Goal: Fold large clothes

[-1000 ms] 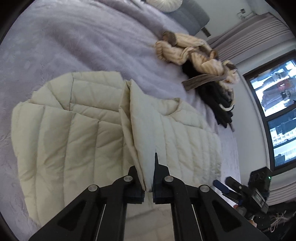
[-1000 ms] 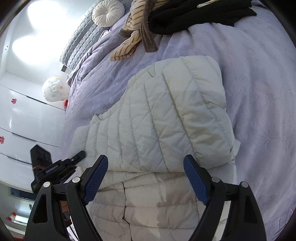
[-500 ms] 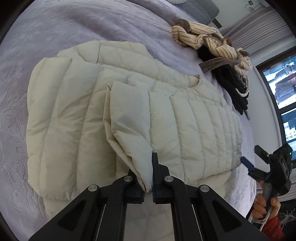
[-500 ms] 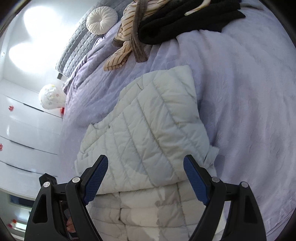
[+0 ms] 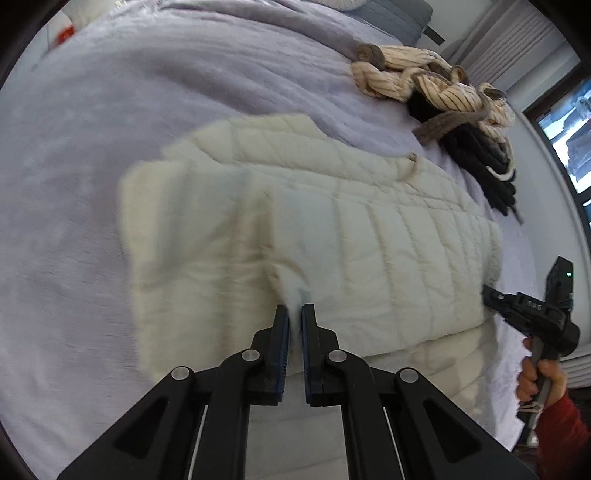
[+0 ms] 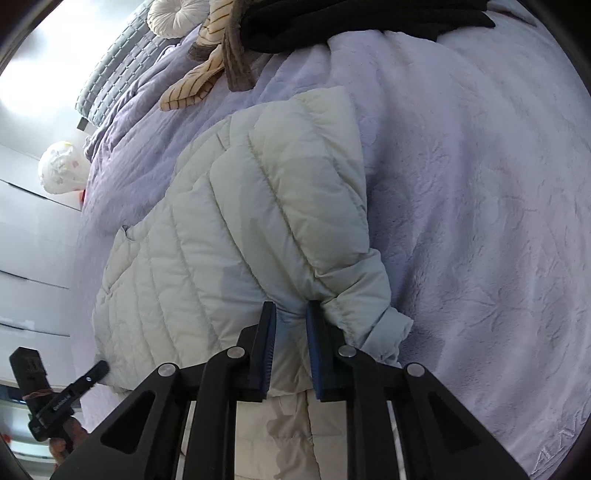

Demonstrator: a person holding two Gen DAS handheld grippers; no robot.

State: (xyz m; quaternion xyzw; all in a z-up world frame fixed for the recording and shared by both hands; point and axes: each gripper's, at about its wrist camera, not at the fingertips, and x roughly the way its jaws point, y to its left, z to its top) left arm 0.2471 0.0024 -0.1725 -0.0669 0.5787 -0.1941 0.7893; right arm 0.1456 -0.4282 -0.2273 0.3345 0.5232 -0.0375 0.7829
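The cream quilted puffer jacket (image 5: 369,240) lies on the lilac plush bedspread (image 5: 74,184), already doubled over itself. The left gripper (image 5: 294,314) has its jaws pinching a flap of the jacket just ahead of them. The right gripper (image 6: 290,314) has just been closing its jaws, and they now squeeze a bunched fold beside the sleeve cuff (image 6: 384,332). Judging by the thick, uneven bundle, a further fold and tidying remain.

A lavender bedspread (image 6: 480,192) covers the bed. At its head: grey quilted headboard (image 6: 110,77), round cream cushion (image 6: 173,14). White drawer fronts (image 6: 33,236) beside it. Opposite side: window (image 5: 569,144), pleated curtains (image 5: 517,44).
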